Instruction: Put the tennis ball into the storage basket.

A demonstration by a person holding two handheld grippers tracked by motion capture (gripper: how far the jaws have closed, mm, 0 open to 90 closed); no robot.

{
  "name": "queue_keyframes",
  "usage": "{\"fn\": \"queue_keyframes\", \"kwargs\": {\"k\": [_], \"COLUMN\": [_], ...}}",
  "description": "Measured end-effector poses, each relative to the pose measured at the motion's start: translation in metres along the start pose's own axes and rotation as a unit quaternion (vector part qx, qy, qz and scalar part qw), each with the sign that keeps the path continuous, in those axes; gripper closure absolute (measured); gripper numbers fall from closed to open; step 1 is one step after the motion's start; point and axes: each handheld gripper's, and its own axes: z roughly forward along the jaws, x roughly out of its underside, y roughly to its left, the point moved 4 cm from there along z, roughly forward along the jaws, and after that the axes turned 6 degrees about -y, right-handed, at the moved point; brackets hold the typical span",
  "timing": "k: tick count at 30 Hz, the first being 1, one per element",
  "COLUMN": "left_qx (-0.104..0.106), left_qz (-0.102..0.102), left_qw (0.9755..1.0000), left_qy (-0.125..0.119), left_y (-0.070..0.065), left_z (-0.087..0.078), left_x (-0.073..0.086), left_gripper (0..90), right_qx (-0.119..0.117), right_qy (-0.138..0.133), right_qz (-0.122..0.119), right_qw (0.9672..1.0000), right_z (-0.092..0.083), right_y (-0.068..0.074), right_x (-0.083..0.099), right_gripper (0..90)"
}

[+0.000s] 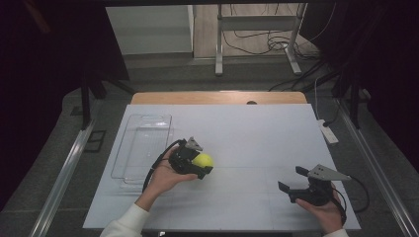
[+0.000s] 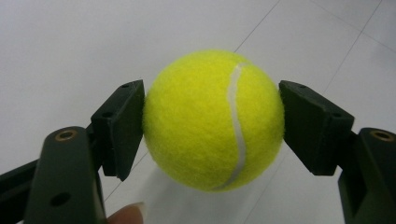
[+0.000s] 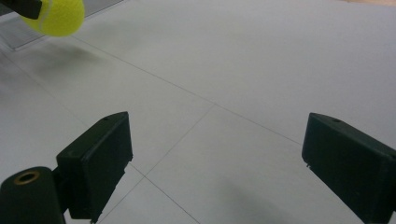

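Observation:
A yellow-green tennis ball (image 2: 213,119) with a white seam sits between the two black jaws of my left gripper (image 2: 212,116), both pads pressed against its sides. In the high view the left gripper (image 1: 197,165) holds the ball (image 1: 203,159) a little above the white table, left of centre. From the right gripper view the ball (image 3: 56,16) hangs at the top left, its shadow on the table below. My right gripper (image 1: 291,180) stands open near the table's front right, with nothing between its jaws (image 3: 215,158).
A clear plastic tray (image 1: 143,143) lies on the white table top (image 1: 257,143) to the left of the ball. A white power strip (image 1: 328,131) lies by the table's right edge. Cables and a metal stand's legs sit on the floor beyond the table.

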Motion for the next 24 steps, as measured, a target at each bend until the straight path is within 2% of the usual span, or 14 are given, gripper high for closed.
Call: {"fn": "queue_keyframes", "kwargs": {"k": [24], "left_qx": [-0.008], "left_qz": [0.015], "left_qw": [0.9994], "left_qy": [-0.031], "left_y": [0.000], "left_z": [-0.020], "left_x": [-0.007], "left_gripper": [26.8], "right_qx": [0.000], "right_qy": [-0.001], "right_qz": [-0.001], "right_qw": [1.0000], "right_z": [0.000], "right_y": [0.000], "right_x": [0.000], "right_gripper": [8.8]}}
